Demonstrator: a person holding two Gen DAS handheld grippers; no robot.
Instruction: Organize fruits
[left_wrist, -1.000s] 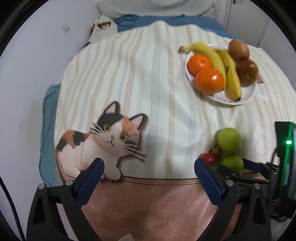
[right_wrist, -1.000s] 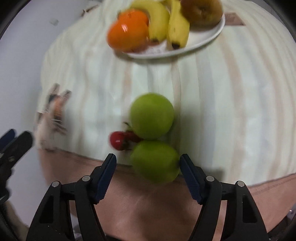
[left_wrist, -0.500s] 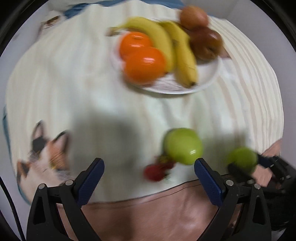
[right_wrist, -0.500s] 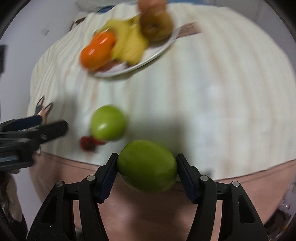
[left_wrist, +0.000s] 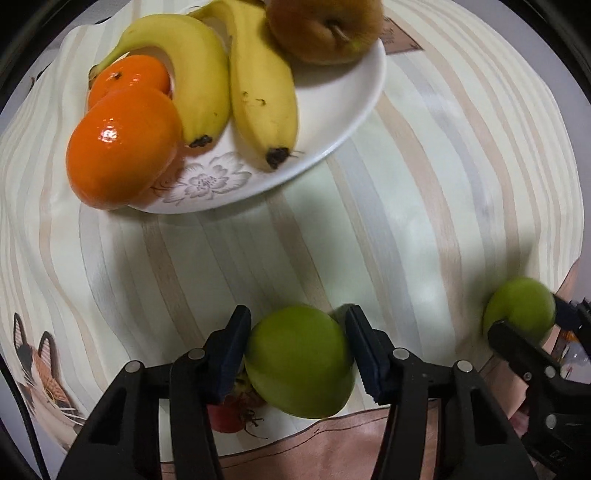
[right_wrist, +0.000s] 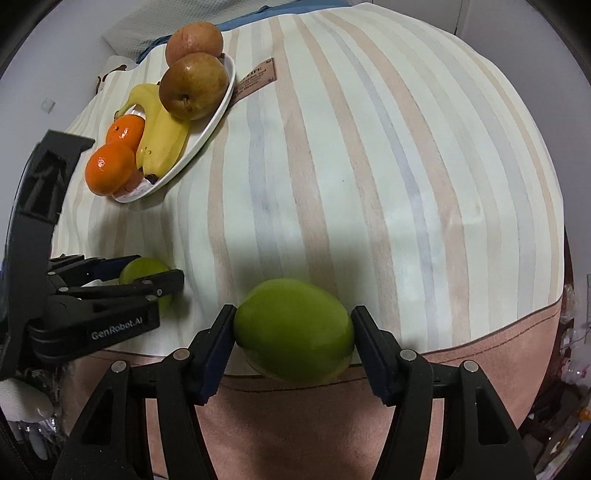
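Note:
My left gripper (left_wrist: 297, 349) is shut on a green apple (left_wrist: 301, 360) near the cloth's front edge, with a small red fruit (left_wrist: 229, 419) just below its left finger. My right gripper (right_wrist: 293, 334) is shut on a second green apple (right_wrist: 293, 330); that apple also shows at the right of the left wrist view (left_wrist: 519, 310). The left gripper and its apple (right_wrist: 142, 271) show at the left of the right wrist view. A white plate (left_wrist: 347, 110) ahead holds two oranges (left_wrist: 122, 147), two bananas (left_wrist: 258, 88) and brown pears (left_wrist: 321, 26).
The fruit lies on a striped cloth (right_wrist: 369, 184) with a cat picture (left_wrist: 40, 373) at the front left and a pink band (right_wrist: 295, 424) along the front edge. A label (right_wrist: 258, 79) lies beside the plate. Clutter shows past the right edge.
My left gripper moved right and forward and shut on the apple near the red fruit. My right gripper shut on the other apple and carried it to the right.

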